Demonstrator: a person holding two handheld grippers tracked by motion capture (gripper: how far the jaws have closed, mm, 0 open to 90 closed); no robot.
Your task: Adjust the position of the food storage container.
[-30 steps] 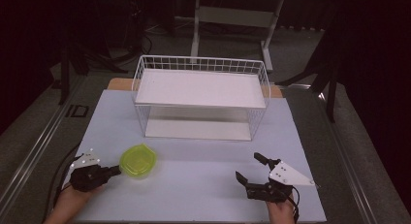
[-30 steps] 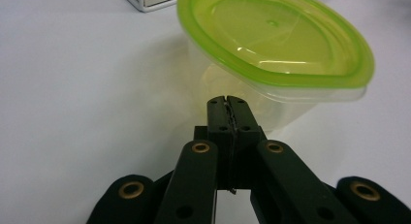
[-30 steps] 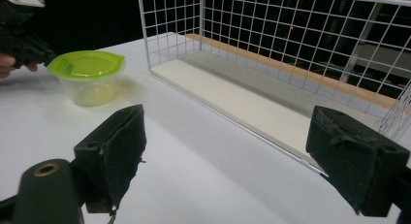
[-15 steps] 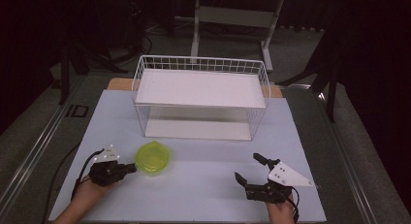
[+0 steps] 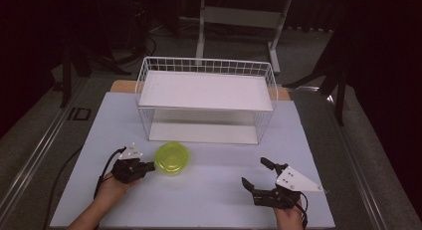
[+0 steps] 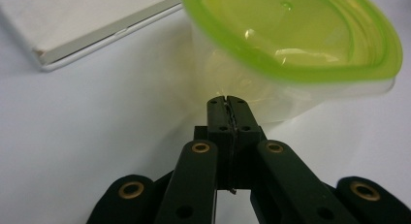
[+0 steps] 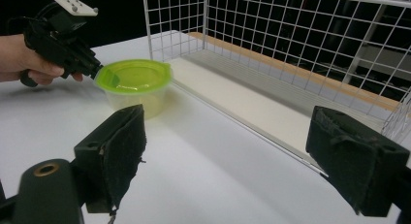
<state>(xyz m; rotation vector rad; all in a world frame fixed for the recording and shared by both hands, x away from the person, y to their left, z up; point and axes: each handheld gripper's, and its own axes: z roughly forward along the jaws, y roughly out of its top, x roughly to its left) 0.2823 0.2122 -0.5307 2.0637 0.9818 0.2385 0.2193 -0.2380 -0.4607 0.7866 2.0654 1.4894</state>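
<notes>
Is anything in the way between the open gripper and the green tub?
Nothing visible. In the right gripper view, bare white table lies between the right gripper and the tub. The left gripper touches the tub on its far side, so it does not block the path.

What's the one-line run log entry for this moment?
left gripper: shut, tips against green-lidded container | right gripper: open, idle | container: on table, before wire rack
</notes>
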